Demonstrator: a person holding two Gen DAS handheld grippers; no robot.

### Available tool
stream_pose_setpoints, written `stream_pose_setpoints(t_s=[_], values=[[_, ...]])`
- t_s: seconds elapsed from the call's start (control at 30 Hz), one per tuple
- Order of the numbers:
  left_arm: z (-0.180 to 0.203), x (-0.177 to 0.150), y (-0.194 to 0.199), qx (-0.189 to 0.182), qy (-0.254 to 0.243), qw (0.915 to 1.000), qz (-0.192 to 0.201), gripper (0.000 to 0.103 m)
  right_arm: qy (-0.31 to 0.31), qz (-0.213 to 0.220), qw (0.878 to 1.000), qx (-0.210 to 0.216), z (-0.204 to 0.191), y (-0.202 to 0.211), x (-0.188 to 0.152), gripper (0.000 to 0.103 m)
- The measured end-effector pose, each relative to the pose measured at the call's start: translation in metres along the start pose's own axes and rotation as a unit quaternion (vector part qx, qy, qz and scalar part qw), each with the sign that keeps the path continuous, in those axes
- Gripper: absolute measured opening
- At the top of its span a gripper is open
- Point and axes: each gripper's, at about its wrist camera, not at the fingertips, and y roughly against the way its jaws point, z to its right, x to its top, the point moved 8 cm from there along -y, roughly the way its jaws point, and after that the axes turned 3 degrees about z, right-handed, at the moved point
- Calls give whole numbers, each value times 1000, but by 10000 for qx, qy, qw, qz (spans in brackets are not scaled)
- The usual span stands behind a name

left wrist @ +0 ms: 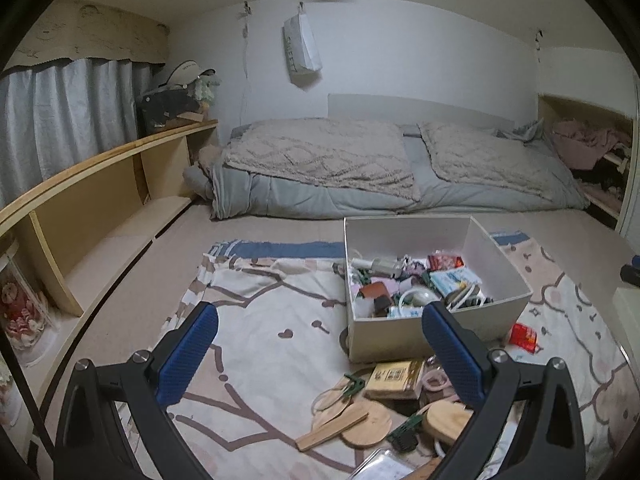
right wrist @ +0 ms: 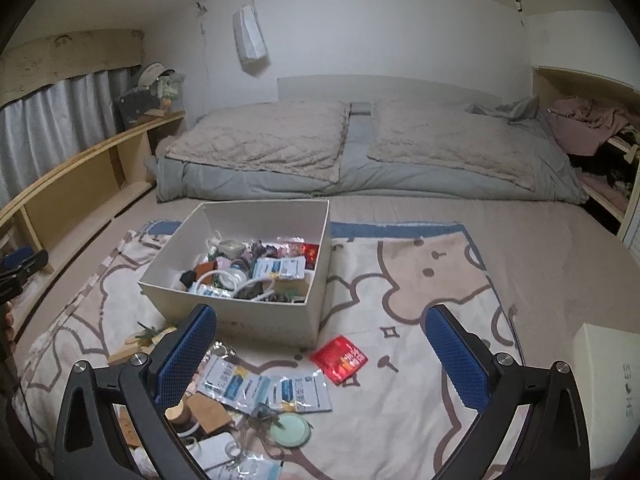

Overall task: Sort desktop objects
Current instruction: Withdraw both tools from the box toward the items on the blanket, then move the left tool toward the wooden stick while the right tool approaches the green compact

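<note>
While both grippers hang above a patterned blanket (right wrist: 420, 280) on the floor, neither holds anything — the left gripper (left wrist: 320, 354) has its blue-padded fingers spread wide apart, and the right gripper (right wrist: 320, 354) is spread just as wide. Between them, a little farther off, stands an open white box (right wrist: 280, 216), already holding a jumble of packets, cables and small items. Near the box's right front corner lies a red packet (right wrist: 340, 358), flat on the blanket. Just nearer than it, several white-and-blue sachets (right wrist: 264, 388) overlap one another, and a pale green round lid (right wrist: 290, 428) sits at their near edge. From the left wrist view, a yellow carton (left wrist: 394, 378) rests close against the box's near wall, with flat wooden pieces (left wrist: 348, 420) piled nearer still. Far behind, a grey quilted bed (right wrist: 360, 152) runs along the wall, and a wooden shelf (left wrist: 100, 184) lines the left side.
</note>
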Motion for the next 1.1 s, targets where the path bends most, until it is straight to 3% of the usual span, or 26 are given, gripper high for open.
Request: stream_pose_setpoints(t_s=[0.2, 0.6, 1.1], values=[[-2, -14, -8, -5, -172, 9998, -140, 103, 87, -160, 9997, -184, 9, -10, -15, 103], [7, -49, -31, -157, -353, 9978, -534, 103, 279, -525, 9982, 1, 10, -31, -55, 103], [-13, -116, -72, -31, -323, 9882, -1497, 103, 1000, -1362, 9850, 357, -16, -58, -115, 103]])
